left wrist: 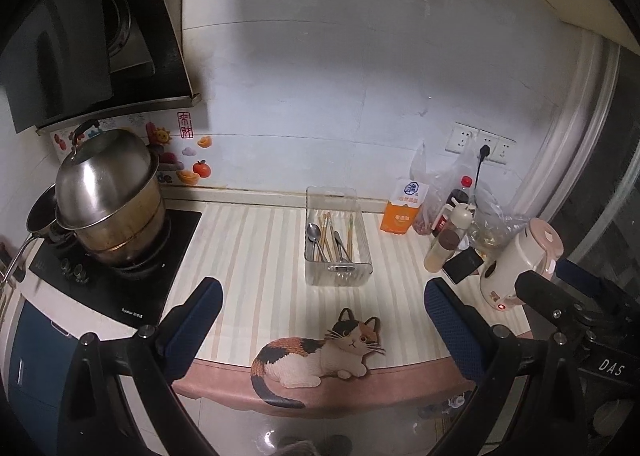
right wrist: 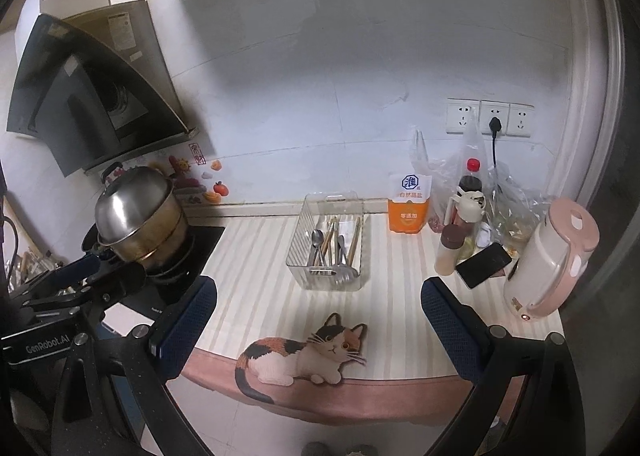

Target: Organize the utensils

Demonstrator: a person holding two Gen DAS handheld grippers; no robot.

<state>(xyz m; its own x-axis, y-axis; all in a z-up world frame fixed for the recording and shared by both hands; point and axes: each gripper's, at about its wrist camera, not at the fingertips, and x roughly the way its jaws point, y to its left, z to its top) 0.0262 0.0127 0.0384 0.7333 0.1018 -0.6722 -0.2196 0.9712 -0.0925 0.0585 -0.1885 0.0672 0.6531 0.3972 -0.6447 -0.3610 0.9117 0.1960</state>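
My left gripper (left wrist: 320,308) is spread wide and holds nothing. My right gripper (right wrist: 318,304) is spread wide too, and it is empty. Both hang in the air at the near edge of the counter (left wrist: 256,256), which has a striped cover. My right gripper also shows at the right side of the left view.

Just past my fingers a cat picture (left wrist: 320,356) lies on the front edge of the counter. Farther back, in the middle, stands a clear bin (left wrist: 338,274). The utensils are inside it: a spoon (left wrist: 314,233), some chopsticks (left wrist: 329,234) and other metal pieces I cannot tell apart. They lie the long way in the bin.

To the left is a black stove (left wrist: 120,280) with a big metal pot (left wrist: 116,204) on it, and a lid on top. To the right stand an orange and white bag (left wrist: 404,208), some bottles (left wrist: 452,212), a black phone (left wrist: 462,266) and a pink and white kettle (left wrist: 520,264). A plug sits in a wall socket (left wrist: 484,146) behind them.
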